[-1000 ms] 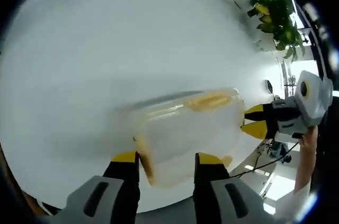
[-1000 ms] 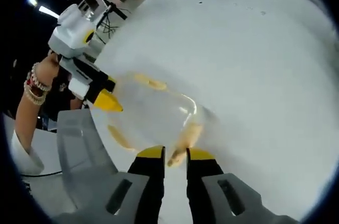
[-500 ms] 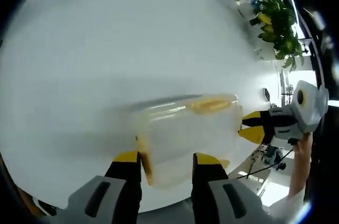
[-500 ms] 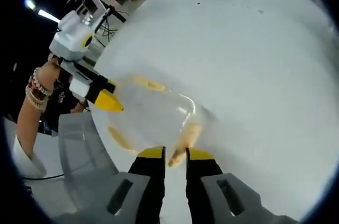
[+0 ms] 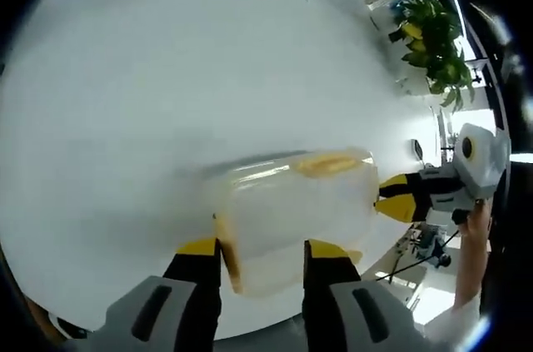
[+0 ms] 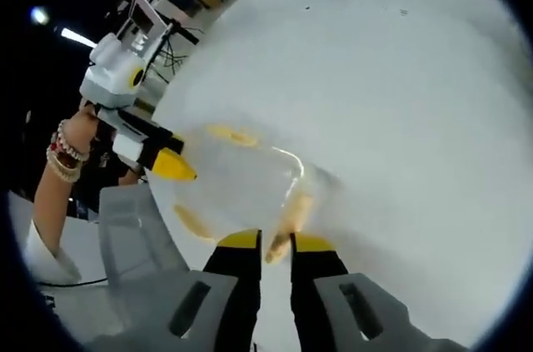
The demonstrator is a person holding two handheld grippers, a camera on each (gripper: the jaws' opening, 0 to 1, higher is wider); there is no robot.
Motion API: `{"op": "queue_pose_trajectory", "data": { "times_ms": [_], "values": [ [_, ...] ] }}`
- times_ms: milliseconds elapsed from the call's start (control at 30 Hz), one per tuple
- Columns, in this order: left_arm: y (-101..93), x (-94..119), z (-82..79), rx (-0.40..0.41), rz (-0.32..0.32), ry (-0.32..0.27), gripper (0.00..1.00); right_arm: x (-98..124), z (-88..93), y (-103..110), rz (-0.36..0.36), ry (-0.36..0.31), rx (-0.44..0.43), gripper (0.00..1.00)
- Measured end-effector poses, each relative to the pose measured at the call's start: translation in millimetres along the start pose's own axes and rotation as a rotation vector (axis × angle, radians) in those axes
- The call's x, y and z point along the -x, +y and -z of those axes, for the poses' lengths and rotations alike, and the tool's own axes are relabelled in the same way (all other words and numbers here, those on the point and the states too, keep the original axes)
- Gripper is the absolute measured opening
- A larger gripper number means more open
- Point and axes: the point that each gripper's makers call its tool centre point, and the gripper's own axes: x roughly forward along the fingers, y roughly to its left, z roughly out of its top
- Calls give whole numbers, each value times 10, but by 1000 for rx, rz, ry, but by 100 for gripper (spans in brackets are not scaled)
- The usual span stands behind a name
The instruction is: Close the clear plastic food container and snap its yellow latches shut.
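1. In the left gripper view, the left gripper [image 5: 262, 250] stands wide open at the bottom, its two yellow-tipped jaws set on either side of the near end of the clear container [image 5: 291, 217]. Whether the tips press on the walls or only stand beside them cannot be told.
2. The container lies on the white table [image 5: 166, 77], its lid down on the body. A yellow latch [image 5: 326, 163] shows on its far long side, and another yellow strip runs along the near end by the left jaw.
3. Past the container's right end, the right gripper [image 5: 396, 202] comes in from the right, its yellow tips right at that end. A hand [image 5: 476, 227] holds it from behind.
4. Further off, beyond the table's edge, stands a green plant [image 5: 433, 32] with some yellow leaves.
5. In the right gripper view, the right gripper [image 6: 275, 242] has its jaws nearly together, a thin gap between them, pinched on a yellow latch [image 6: 290, 220] at the container's [image 6: 241, 181] near end.
6. Across the container, the left gripper [image 6: 171, 167] reaches in from the left, its yellow tip touching or just beside the container's far end. The person's wrist behind it wears beaded bracelets [image 6: 62, 152].
7. A grey plastic lid or tray [image 6: 137, 235] lies low on the left, beside the container.
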Motion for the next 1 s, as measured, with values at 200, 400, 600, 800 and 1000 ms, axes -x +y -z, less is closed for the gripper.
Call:
{"op": "queue_pose_trajectory", "data": {
  "times_ms": [200,400,600,800,1000],
  "values": [
    [17,68,-120,-211,-26,-171,34,0,-27,15,75,14,131,11],
    [160,441,-356,-472,-213,-293,27,46,-81,11,101,61,336,8],
    [35,439,-271,-604,-154,-326,4,183,-357,151,119,-18,491,0],
    [-235,260,-174,-671,-50,-337,0,8,-438,484,-26,-62,528,0],
    [-430,76,-152,-723,-21,-334,0,-178,-557,573,-55,-73,621,0]
  ]
}}
